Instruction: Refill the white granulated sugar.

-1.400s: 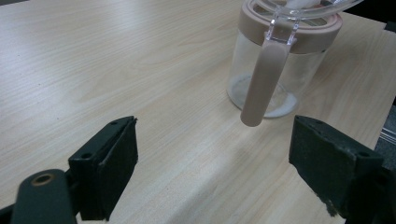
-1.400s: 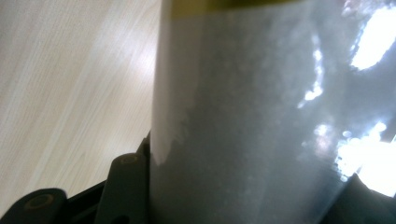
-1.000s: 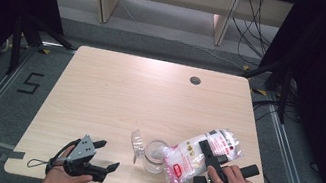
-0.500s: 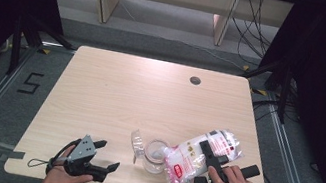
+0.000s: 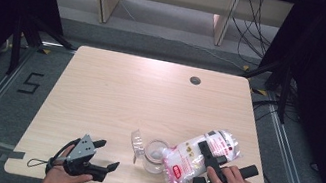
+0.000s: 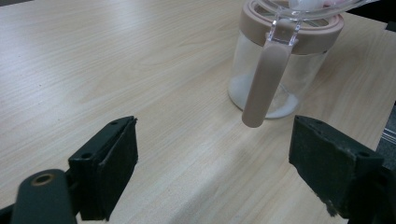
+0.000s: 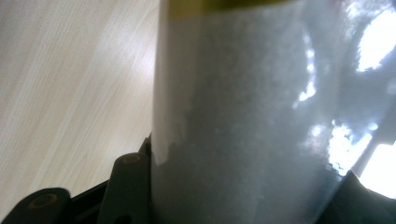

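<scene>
Two hand-held grippers are in my hands at the near edge of the counter (image 5: 115,93). My right hand-held gripper (image 5: 206,152) is clamped on a clear plastic bag (image 5: 200,154) of white powder, its jaws pressed against the bag's sides; in the right gripper view the bag (image 7: 252,116) stands between them, the white grains showing through the film. In the high view the bag lies tilted, its printed red-and-white end low at about 8 o'clock and its other end high at about 2 o'clock, near the counter's right edge. The low end rests over the mouth of a clear jar (image 5: 156,155) with a pinkish-beige rim, which stands upright just to the bag's left at 9 o'clock. The jar's clear lid (image 5: 137,144) is swung open on its left side. In the left gripper view a little white powder lies in the bottom of the jar (image 6: 280,70), and a beige clasp (image 6: 266,84) hangs down its front.

My left hand-held gripper (image 5: 106,155) rests at the counter's near-left, well apart from the jar, its jaws standing wide apart with nothing between them, aimed toward the jar at about 2 o'clock.
</scene>
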A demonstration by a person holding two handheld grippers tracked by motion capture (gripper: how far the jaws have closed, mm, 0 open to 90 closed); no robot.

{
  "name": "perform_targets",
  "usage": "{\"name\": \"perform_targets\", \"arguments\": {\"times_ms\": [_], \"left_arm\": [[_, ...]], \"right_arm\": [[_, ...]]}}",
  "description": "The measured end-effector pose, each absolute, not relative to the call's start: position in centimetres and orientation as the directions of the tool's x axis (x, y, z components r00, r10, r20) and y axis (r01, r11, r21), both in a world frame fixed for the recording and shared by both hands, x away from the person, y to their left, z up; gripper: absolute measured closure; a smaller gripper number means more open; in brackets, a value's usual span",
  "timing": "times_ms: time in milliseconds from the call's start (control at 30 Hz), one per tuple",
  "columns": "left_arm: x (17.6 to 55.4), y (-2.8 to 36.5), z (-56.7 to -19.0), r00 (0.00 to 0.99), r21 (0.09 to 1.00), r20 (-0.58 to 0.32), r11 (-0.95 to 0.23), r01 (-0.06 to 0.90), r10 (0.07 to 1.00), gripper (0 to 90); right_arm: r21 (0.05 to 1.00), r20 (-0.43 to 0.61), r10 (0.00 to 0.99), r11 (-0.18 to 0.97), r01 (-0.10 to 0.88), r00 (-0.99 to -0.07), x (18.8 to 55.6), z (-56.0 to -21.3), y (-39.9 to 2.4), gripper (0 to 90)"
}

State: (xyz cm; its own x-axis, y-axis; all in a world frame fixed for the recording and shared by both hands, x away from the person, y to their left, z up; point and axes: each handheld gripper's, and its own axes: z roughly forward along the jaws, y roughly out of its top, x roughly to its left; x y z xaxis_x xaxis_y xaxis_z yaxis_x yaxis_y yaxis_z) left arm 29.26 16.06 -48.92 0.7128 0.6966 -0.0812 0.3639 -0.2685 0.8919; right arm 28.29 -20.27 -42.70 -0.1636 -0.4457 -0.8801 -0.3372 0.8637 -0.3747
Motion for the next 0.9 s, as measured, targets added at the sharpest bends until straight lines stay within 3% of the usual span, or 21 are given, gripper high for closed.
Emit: {"name": "perform_targets", "arguments": {"times_ms": [500, 667, 900], "left_arm": [[29.27, 15.98, -48.95, 0.717, 0.892, -0.085, -0.268, 0.365, 0.692, 15.3], [29.32, 15.95, -49.06, 0.717, 0.894, -0.095, -0.258, 0.367, 0.691, 15.3], [29.21, 15.98, -48.95, 0.714, 0.893, -0.083, -0.266, 0.362, 0.695, 15.3]], "right_arm": [[-0.383, -0.878, -0.451, 0.862, -0.331, -0.159, 28.2, -42.36, -20.3, 53.8], [-0.342, -0.894, -0.41, 0.886, -0.313, -0.181, 28.1, -42.59, -20.51, 53.9], [-0.403, -0.871, -0.468, 0.856, -0.324, -0.151, 28.19, -42.14, -20.37, 54.0]]}}
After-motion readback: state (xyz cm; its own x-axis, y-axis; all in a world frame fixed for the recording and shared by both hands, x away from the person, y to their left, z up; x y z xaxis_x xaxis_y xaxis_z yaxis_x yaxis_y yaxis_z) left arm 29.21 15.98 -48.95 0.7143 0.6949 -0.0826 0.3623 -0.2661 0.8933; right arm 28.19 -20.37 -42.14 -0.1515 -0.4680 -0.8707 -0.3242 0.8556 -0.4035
